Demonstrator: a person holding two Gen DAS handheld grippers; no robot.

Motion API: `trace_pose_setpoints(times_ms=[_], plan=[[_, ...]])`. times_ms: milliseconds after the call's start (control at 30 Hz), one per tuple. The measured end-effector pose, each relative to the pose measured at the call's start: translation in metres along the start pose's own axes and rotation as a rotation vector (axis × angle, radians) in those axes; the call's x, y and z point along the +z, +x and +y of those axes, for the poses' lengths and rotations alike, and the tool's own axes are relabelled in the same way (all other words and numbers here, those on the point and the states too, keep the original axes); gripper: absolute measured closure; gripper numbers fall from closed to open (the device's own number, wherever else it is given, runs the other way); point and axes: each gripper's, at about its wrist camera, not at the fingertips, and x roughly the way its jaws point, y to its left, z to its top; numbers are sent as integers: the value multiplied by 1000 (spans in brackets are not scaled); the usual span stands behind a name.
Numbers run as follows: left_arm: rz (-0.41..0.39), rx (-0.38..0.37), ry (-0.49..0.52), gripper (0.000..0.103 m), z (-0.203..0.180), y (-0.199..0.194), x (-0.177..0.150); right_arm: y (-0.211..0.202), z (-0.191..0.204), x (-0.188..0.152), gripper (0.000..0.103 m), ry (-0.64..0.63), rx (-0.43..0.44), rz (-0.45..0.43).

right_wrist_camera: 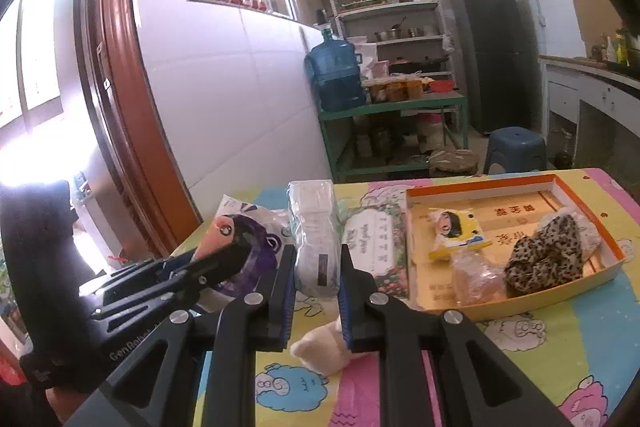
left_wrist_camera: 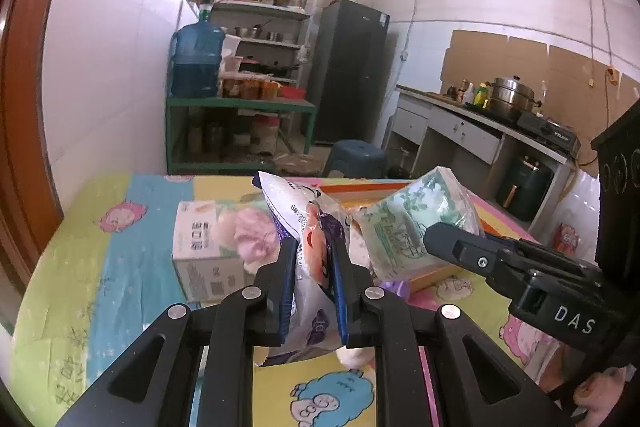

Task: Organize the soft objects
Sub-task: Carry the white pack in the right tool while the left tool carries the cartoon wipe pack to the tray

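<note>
My left gripper [left_wrist_camera: 314, 251] is shut on a crinkled white and purple plastic bag [left_wrist_camera: 316, 227] with an orange cartoon print, held off the table. The right wrist view shows that left gripper [right_wrist_camera: 224, 261] at the left with the bag [right_wrist_camera: 256, 227]. My right gripper [right_wrist_camera: 318, 255] is shut on a tissue pack in clear wrap [right_wrist_camera: 314, 243], also lifted. From the left wrist view, the right gripper [left_wrist_camera: 438, 241] comes in from the right, and the pack [left_wrist_camera: 416, 219] shows a green flower print.
An orange-rimmed tray [right_wrist_camera: 520, 301] at the right holds a yellow cartoon packet [right_wrist_camera: 452, 231], a leopard-print cloth [right_wrist_camera: 548, 255] and a clear bag [right_wrist_camera: 476, 277]. A cream plush piece [right_wrist_camera: 328, 343] lies near me. A white box [left_wrist_camera: 200, 251] and pink fluff [left_wrist_camera: 256, 235] sit at the left.
</note>
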Motion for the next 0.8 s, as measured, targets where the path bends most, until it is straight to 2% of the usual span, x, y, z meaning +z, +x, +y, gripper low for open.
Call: trace_pose_setpoints(times_ms=[300,800], plan=[[-8,-22,33,86,-25,10,23,-15,-26,7,84,23,-53,-39],[12,-99,78,86,-83,59,49,-41,-99,22,84,87,-166,-106]])
